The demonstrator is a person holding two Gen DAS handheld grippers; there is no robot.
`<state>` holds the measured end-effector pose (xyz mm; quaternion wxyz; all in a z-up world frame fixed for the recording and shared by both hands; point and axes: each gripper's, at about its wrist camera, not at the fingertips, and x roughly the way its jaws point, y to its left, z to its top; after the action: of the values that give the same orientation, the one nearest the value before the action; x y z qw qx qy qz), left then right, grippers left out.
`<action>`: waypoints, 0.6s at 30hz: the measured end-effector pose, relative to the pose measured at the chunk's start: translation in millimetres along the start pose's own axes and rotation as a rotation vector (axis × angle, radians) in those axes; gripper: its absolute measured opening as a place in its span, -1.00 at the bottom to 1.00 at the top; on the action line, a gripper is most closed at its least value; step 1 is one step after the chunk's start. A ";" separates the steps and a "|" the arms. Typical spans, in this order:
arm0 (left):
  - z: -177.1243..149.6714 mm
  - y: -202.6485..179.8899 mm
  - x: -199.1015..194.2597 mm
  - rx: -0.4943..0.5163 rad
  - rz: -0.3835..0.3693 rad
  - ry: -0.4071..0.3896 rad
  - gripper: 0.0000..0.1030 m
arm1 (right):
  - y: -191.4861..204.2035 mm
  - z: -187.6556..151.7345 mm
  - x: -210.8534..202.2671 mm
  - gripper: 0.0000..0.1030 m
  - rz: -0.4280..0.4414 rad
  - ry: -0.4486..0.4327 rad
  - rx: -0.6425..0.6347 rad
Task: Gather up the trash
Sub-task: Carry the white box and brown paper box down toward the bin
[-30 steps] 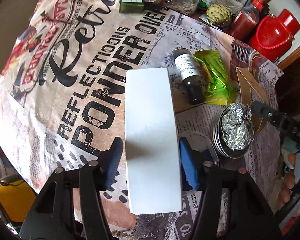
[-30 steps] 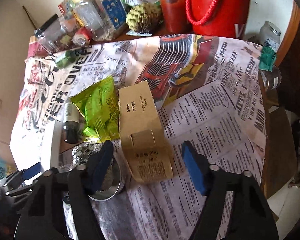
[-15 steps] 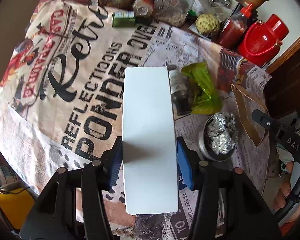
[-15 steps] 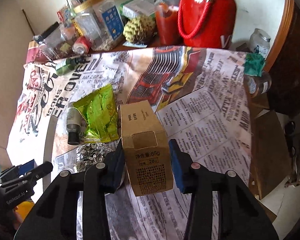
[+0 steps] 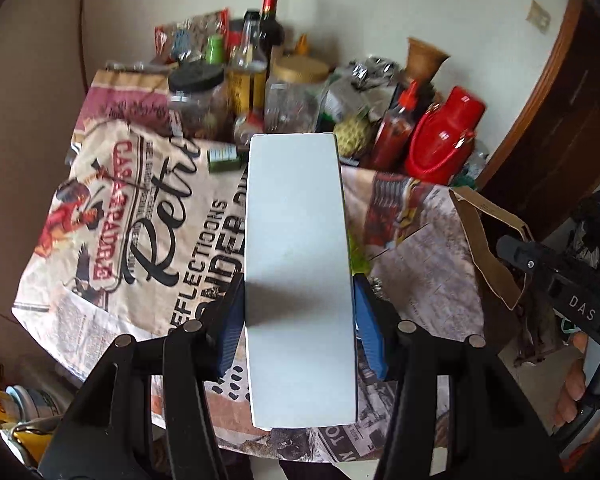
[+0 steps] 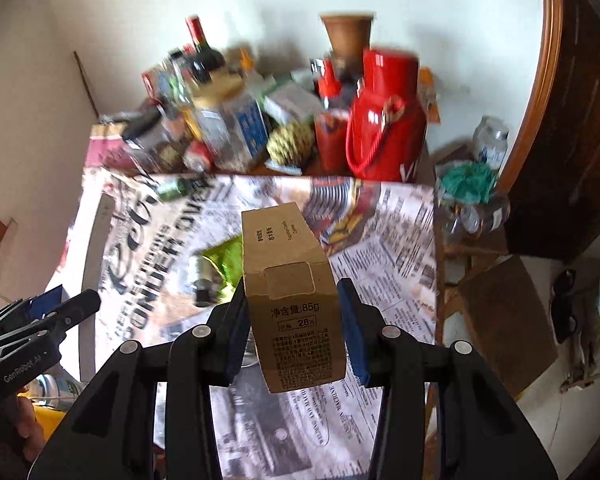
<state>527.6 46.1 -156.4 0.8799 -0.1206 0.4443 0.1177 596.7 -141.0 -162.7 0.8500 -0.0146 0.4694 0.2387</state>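
Note:
My left gripper (image 5: 298, 320) is shut on a long white box (image 5: 296, 248) and holds it lifted above the table. My right gripper (image 6: 294, 324) is shut on a brown cardboard box (image 6: 290, 280) with printed text, also raised off the table. The brown box shows at the right of the left wrist view (image 5: 488, 240). The white box shows edge-on at the left of the right wrist view (image 6: 94, 264). A green wrapper (image 6: 222, 260) and a small dark bottle (image 6: 202, 280) lie on the printed tablecloth (image 6: 380, 248) below.
Jars, bottles, a red flask (image 5: 440, 144) and a custard apple (image 5: 354, 136) crowd the table's back edge. A small green bottle (image 5: 222, 158) lies near them. A brown door frame (image 6: 540, 80) stands at right. A cardboard piece (image 6: 508, 316) lies on the floor at right.
Both grippers have risen and tilted up with their boxes; the right one closed on the brown box. The foil ball in its bowl has dropped out of sight.

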 end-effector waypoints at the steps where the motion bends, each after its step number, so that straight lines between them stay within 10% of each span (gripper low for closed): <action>1: 0.9 -1.4 -9.5 0.011 -0.005 -0.017 -0.01 | 5.1 1.0 -12.7 -0.25 -0.003 -0.023 -0.003; 18: -60.6 64.4 -163.8 0.144 -0.123 -0.233 -0.01 | 107.5 -68.8 -143.6 -0.25 -0.082 -0.251 0.065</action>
<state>367.1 71.3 -65.5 0.9374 -0.0697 0.3383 0.0447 433.3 -119.3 -64.2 0.9111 0.0238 0.3658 0.1884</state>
